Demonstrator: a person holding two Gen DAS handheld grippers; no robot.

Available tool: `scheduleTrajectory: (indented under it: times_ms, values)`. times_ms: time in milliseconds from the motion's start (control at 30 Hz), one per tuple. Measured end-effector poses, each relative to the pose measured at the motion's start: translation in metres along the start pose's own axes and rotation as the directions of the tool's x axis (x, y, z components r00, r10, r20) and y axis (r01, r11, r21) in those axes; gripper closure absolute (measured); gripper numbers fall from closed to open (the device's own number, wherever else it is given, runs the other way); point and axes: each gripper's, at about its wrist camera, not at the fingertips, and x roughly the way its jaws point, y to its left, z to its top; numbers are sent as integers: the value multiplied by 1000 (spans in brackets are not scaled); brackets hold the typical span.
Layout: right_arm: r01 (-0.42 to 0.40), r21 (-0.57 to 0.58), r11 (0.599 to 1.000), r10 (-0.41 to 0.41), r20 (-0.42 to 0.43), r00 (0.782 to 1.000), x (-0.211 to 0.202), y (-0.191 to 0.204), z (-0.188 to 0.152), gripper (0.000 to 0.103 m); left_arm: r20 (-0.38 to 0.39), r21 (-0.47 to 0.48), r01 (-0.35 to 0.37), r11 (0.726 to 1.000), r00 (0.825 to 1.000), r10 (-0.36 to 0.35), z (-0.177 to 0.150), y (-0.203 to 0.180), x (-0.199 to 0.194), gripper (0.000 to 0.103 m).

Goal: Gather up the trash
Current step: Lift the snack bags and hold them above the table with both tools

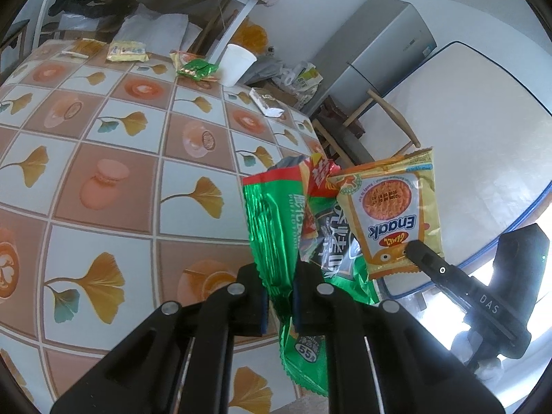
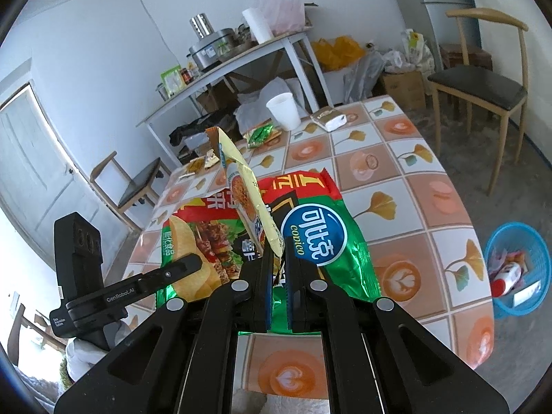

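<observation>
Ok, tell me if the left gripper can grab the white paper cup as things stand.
Probably not yet: the left gripper is shut on the green chip bag, and the white paper cup stands across the table.

My green crisp bag (image 1: 272,227) hangs crumpled above the table — the yellow Enaak packet (image 1: 390,214) upright just beside it

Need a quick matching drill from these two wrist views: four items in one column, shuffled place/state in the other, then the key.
Items
1. green chip bag
2. yellow Enaak packet
3. white paper cup
4. blue basket

Place/state
A. on the floor beside the table, trash inside
B. pinched in the left gripper
C. upright near the table's far edge
D. pinched in the right gripper

Pairs: 1-B, 2-D, 3-C, 4-A
</observation>
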Motion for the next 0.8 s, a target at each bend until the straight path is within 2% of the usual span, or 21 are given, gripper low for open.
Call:
scheduleTrajectory:
  times_ms: [467, 800]
  values:
    - [-21, 64, 998, 17, 73, 997, -35, -26, -3, 99, 6, 50, 21, 999, 1000, -21, 0, -35, -5, 94]
    - [-10, 132, 991, -12, 159, 987, -77, -58, -9, 99, -3, 135, 56, 989, 998, -56, -2, -84, 1, 94]
